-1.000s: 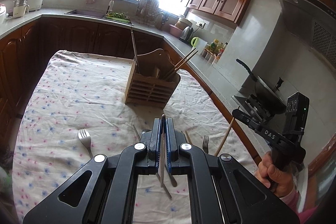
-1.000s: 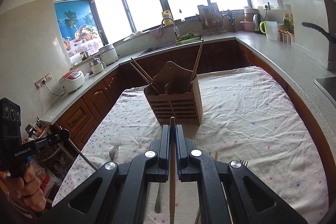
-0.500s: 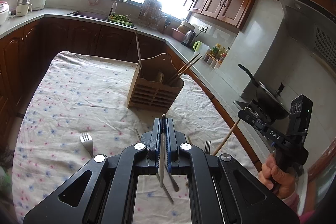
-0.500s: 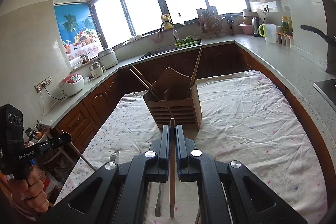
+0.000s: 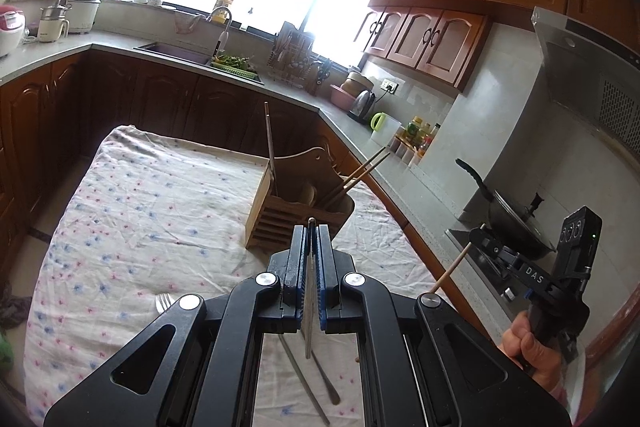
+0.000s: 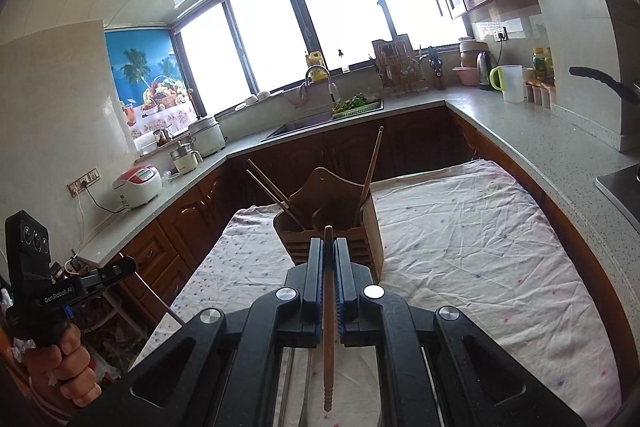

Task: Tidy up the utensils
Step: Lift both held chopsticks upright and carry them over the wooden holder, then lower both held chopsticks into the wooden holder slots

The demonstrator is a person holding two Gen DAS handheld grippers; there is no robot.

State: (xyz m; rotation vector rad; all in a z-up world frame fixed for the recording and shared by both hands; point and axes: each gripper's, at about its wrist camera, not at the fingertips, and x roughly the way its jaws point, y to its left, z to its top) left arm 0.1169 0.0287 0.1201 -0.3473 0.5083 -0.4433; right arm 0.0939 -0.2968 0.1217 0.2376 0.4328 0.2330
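A wooden utensil holder [image 5: 280, 211] [image 6: 340, 219] stands on the floral tablecloth [image 5: 140, 211], with chopsticks leaning out of it. My left gripper [image 5: 311, 231] is shut on a thin metal utensil [image 5: 308, 307], held upright above the cloth near the holder. My right gripper [image 6: 329, 247] is shut on a wooden chopstick [image 6: 328, 339], also just short of the holder. A fork [image 5: 162, 303] and two metal utensils [image 5: 316, 383] lie on the cloth below the left gripper.
The table sits in a U-shaped kitchen with dark wood cabinets. A stove with a black wok [image 5: 516, 223] is to the right, the counter edge [image 6: 540, 147] close along the table's right side. The sink [image 6: 320, 119] is at the back.
Both grippers have risen and moved closer to the holder, keeping hold of their utensils. The cameras now tilt up more toward the windows.
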